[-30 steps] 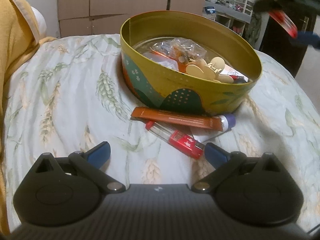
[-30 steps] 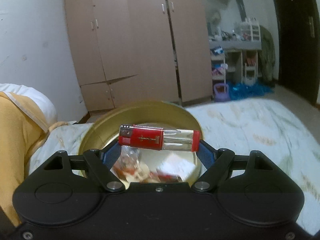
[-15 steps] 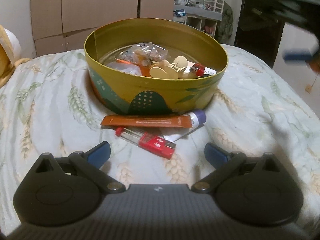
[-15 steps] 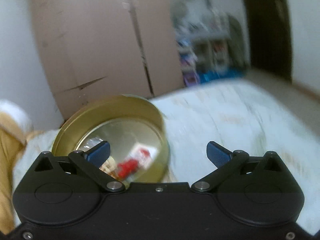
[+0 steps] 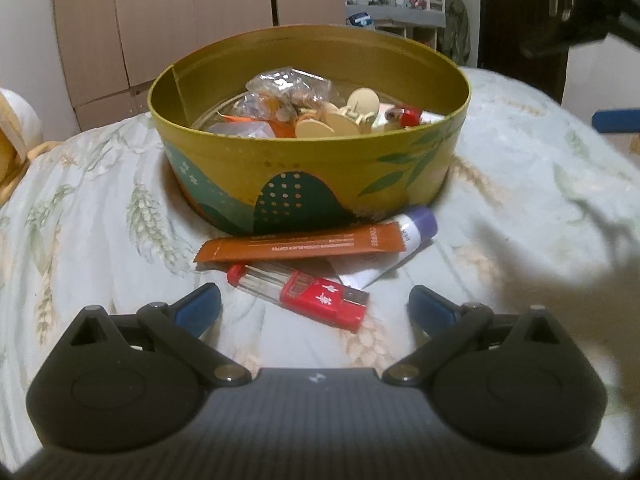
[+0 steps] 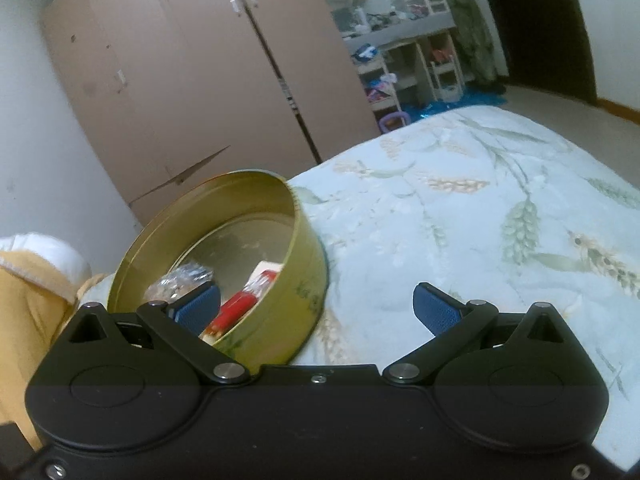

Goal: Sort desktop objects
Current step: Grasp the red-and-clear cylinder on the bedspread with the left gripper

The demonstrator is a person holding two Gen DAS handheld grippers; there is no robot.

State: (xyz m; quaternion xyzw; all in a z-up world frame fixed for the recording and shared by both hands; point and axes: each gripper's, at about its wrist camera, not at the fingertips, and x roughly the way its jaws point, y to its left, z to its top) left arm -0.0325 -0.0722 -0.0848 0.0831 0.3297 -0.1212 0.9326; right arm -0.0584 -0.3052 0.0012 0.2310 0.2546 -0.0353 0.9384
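Two tools are in play, and both stand with fingers spread wide and nothing between them: the left tool (image 5: pixel 314 304) hangs low over the bed (image 5: pixel 100 216), its blue pads flanking the near end of a red lighter (image 5: pixel 298 294) that lies just ahead, while the right tool (image 6: pixel 316 308) hovers beside the tin (image 6: pixel 308 280), empty. Just beyond that lighter lies an orange coffee sachet (image 5: pixel 300 242), partly covering a white tube with a purple cap (image 5: pixel 416 226), and all three sit close against the front wall of the round yellow tin (image 5: pixel 320 160). Inside the tin are a clear bag of small bits, some pale wooden discs and another red lighter (image 6: pixel 236 310). The step in hand looks like the left tool taking the near lighter. To do it well, I would turn the wrist so the pads close across the lighter's narrow body rather than along its length, settle low enough to press slightly into the soft quilt, and keep clear of the sachet's edge so only one item lifts, then carry it over the rim before letting go
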